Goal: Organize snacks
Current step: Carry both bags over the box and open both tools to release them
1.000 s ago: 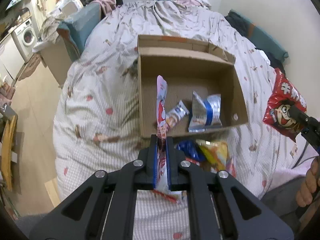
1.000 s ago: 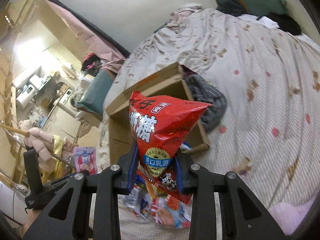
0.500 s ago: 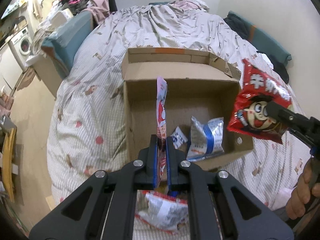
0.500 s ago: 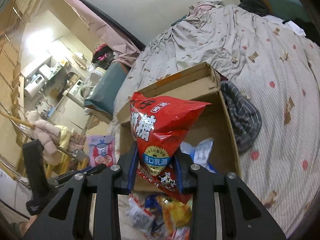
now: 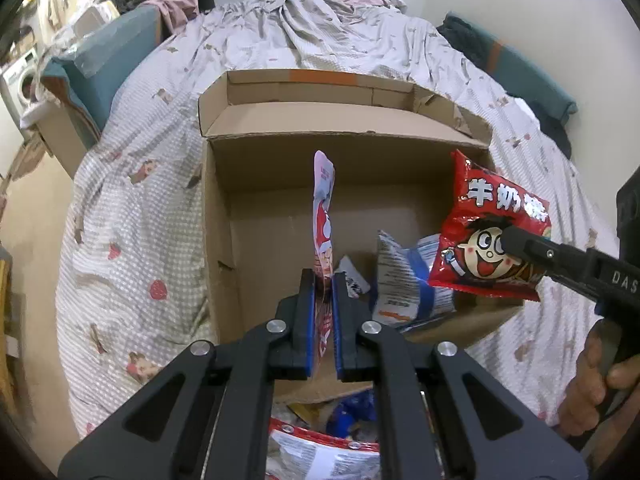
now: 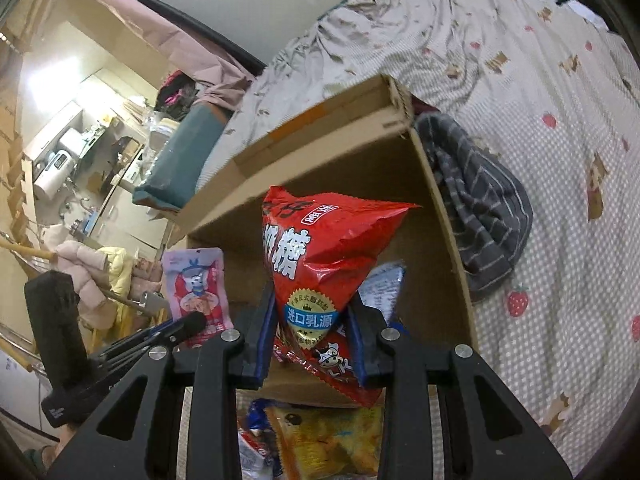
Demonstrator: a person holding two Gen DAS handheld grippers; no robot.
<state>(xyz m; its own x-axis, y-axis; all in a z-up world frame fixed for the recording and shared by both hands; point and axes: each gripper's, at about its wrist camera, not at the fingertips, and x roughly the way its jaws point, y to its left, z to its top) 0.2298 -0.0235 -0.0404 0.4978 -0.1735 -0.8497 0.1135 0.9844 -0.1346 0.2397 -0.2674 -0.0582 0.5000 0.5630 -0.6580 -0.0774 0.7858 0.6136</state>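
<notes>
An open cardboard box [image 5: 224, 216] [image 6: 444, 216] sits on the bed. My left gripper [image 5: 323, 280] is shut on a thin pink snack pouch [image 5: 323, 208], held edge-on over the box's near wall. The same pouch [image 6: 198, 292] shows face-on in the right wrist view. My right gripper [image 6: 312, 320] is shut on a puffy red candy bag [image 6: 324, 256], which hangs over the box's right side [image 5: 492, 232]. A silver-and-blue packet [image 5: 404, 280] and a small white packet [image 5: 352, 278] lie inside the box.
Several loose snack packets [image 5: 320, 452] [image 6: 316, 440] lie on the bed in front of the box. A grey striped cloth [image 6: 480, 208] is bunched against the box's right wall. A person's hand [image 5: 592, 384] grips the right tool. Floor and furniture lie to the left.
Both grippers have moved forward and down toward the box with their snacks. The red bag has come from the bed's right side to over the box.
</notes>
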